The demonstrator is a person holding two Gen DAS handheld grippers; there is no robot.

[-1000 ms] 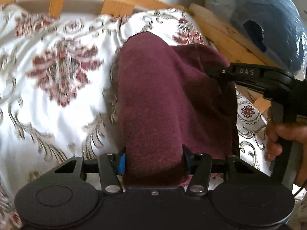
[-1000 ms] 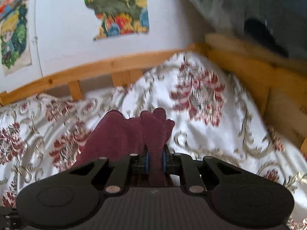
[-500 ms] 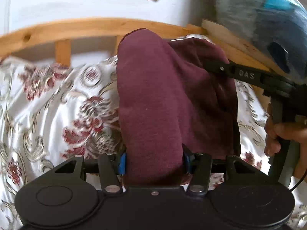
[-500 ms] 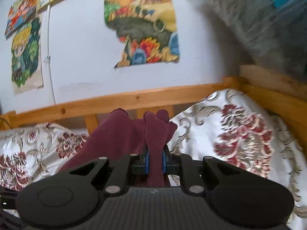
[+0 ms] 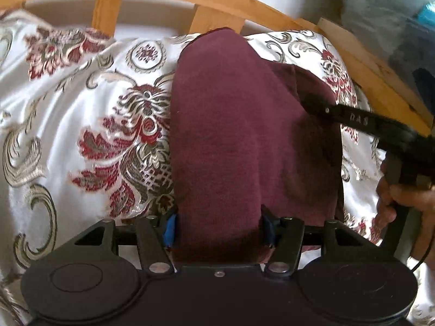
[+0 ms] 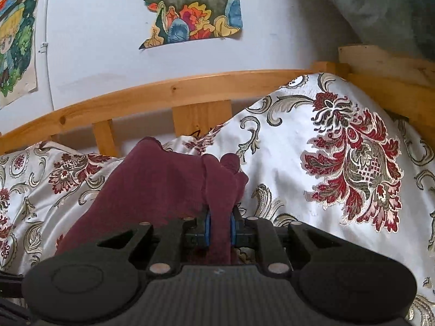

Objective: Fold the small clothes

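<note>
A small maroon knit garment (image 5: pixel 223 135) hangs over the bed's floral cover. My left gripper (image 5: pixel 218 229) is shut on a thick bunch of it at its near edge. My right gripper (image 6: pixel 219 228) is shut on a narrow fold of the same garment (image 6: pixel 163 184). In the left wrist view the right gripper (image 5: pixel 361 122) reaches in from the right and holds the cloth's far right corner. Both hold the cloth above the cover.
The white cover with red floral patterns (image 5: pixel 81 125) spreads below. A wooden bed rail (image 6: pixel 174 92) runs along the wall behind. Posters (image 6: pixel 190 8) hang on the wall. A grey and blue bundle (image 5: pixel 394 27) sits at the upper right.
Both grippers first tilted up toward the wall with the garment, then came back down toward the cover. Both grips on the cloth stay the same.
</note>
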